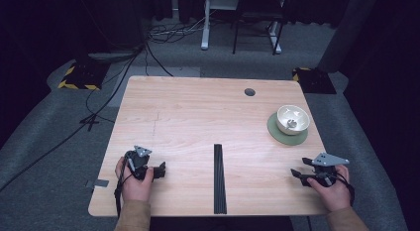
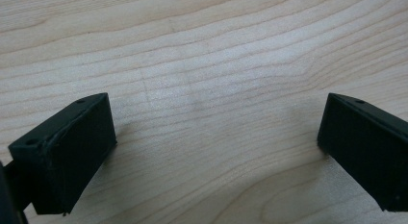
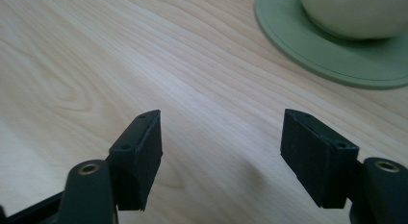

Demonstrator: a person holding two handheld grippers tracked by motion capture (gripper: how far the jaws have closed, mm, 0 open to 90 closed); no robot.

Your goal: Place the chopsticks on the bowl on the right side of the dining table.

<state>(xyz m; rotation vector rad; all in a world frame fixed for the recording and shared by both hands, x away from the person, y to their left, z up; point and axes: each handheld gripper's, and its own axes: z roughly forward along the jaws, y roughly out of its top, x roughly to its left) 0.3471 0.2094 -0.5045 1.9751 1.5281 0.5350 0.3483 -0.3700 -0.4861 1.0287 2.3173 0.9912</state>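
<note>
Counter: I am looking at a light wooden counter (image 1: 198, 117) with rounded corners; the wood grain is running across it, and a small round dark hole (image 1: 249, 92) is sitting near its far edge.
Black strip: a long black strip (image 1: 220, 178) is lying on the counter at the middle of the near side, reaching to the near edge, between my two hands.
Bowl: a white bowl (image 1: 292, 119) is standing on a green saucer (image 1: 277, 132) at the far right part of the counter; something small is lying inside the bowl, I cannot tell what.
Left hand-held gripper: the left hand-held gripper (image 1: 159, 170) is resting low over the near left part of the counter, its jaws standing wide with only bare wood between them.
Right hand-held gripper: the right hand-held gripper (image 1: 297, 175) is staying near the right edge, its jaws also wide and holding nothing; in the right gripper view the saucer (image 3: 332, 56) and bowl (image 3: 356, 15) are showing ahead of it, well apart from the jaws.
Room: grey carpet (image 1: 59, 156) is lying around the counter, black cables (image 1: 99, 112) are trailing over it at the left, yellow-black striped blocks (image 1: 79, 77) are sitting at both far corners, and the background is dark.
</note>
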